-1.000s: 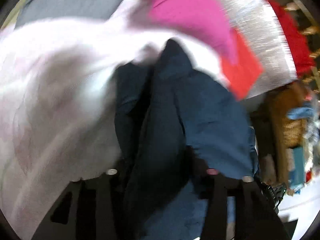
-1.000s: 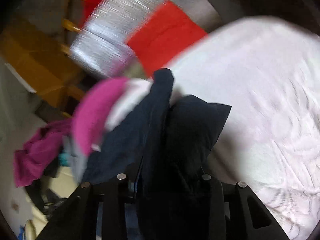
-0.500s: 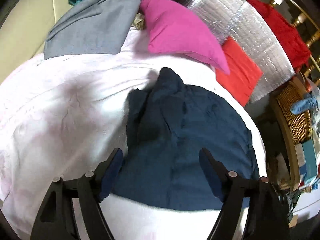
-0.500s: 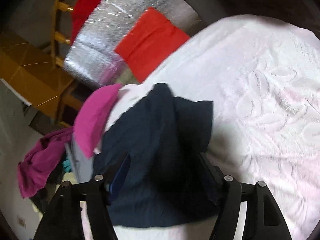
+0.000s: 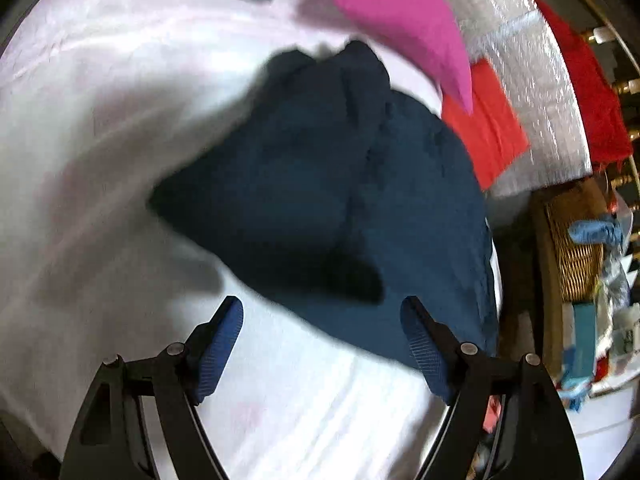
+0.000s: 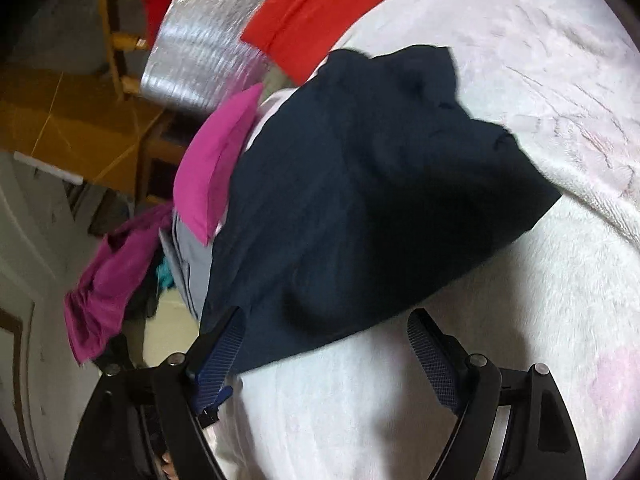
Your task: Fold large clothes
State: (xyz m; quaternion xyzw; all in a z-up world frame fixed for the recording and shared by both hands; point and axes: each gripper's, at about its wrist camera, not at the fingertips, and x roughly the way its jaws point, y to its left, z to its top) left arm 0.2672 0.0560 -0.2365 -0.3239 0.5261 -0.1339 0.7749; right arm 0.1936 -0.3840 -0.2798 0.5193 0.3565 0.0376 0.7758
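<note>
A: Left wrist view: the left tool (image 5: 322,330) hangs with its blue ribbed pads wide apart and nothing between them; a second ago both tools were clamped on the navy garment (image 5: 340,184), and half a second ago they had already let go; the cloth now lies in a rumpled heap on the pale pink bed cover (image 5: 100,120), just ahead of the pads.

B: So the fold was dropped rather than finished?

A: Likely one fold laid down, judging by the doubled layers; the edges look uneven, so smoothing seems due; the weave is matte and soft, the bed cover plush, the pink pillow (image 5: 400,12) smooth and wedge-shaped.

B: And the right wrist view?

A: The right tool (image 6: 324,356) is likewise spread and empty; the navy garment (image 6: 360,200) sits just ahead, its near hem brushing the left pad; behind it a crinkled silver sheet (image 6: 196,56) and a flat red cloth (image 6: 308,12).
</note>
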